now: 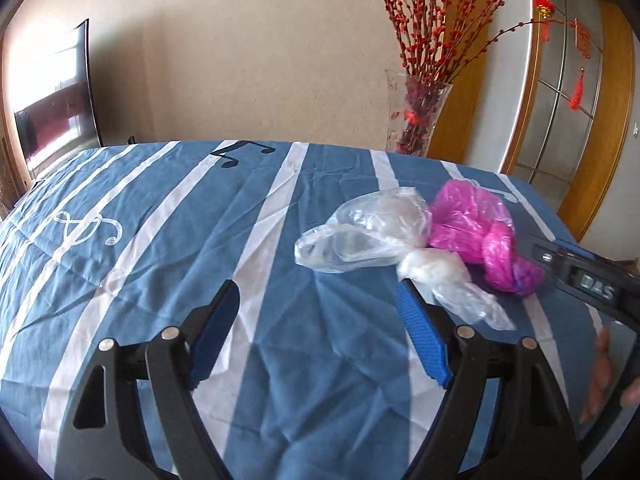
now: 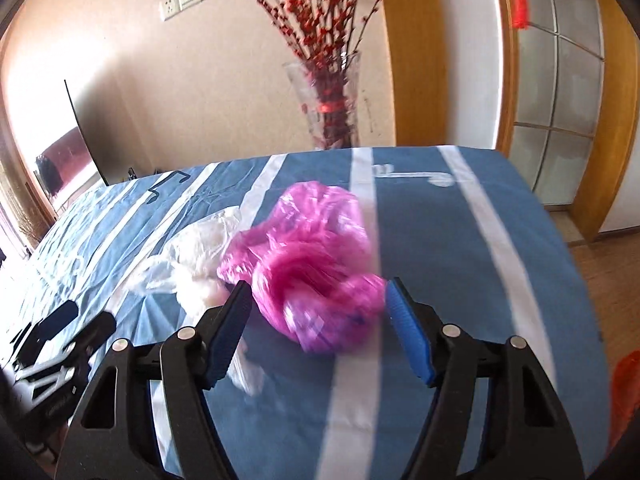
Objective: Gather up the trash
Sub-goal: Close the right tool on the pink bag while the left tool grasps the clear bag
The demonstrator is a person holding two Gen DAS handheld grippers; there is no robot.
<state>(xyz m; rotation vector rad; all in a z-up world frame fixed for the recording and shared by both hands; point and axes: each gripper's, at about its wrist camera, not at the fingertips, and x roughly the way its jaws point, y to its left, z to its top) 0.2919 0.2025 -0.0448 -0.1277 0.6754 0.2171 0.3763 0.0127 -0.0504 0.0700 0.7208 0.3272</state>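
1. Pink plastic bag [image 2: 316, 264]: crumpled trash lying on the blue striped bedsheet [image 2: 460, 264], toward the bed's right side and near its far end. In the right wrist view it sits directly ahead of the claw, its near lobe reaching into the gap between the two pads; the view is motion-blurred, so contact cannot be confirmed.
2. Clear plastic bag [image 1: 360, 232]: a second crumpled piece, touching the pink bag's left flank, with a white wad [image 1: 432, 268] knotted at its near end.
3. Right claw [image 2: 318, 300]: jaws stand fairly wide and straddle the near lobe of the pink bag; no pad visibly presses on it, so nothing is held.
4. Left claw [image 1: 318, 300]: jaws wide and empty, over bare sheet; the right pad tip lies just beside the white wad, and the clear bag is ahead and to the right.
5. Step in hand, as judged: the approach for a grasp, right claw to the pink bag, left claw to the clear one. To do it well, push each claw deeper so the pads close on bunched film rather than a loose edge, keep the tips above the sheet to avoid pinching fabric, and shift the left claw rightward first.
6. Surroundings: a glass vase [image 1: 416, 116] of red branches stands beyond the bed's far edge, well apart.
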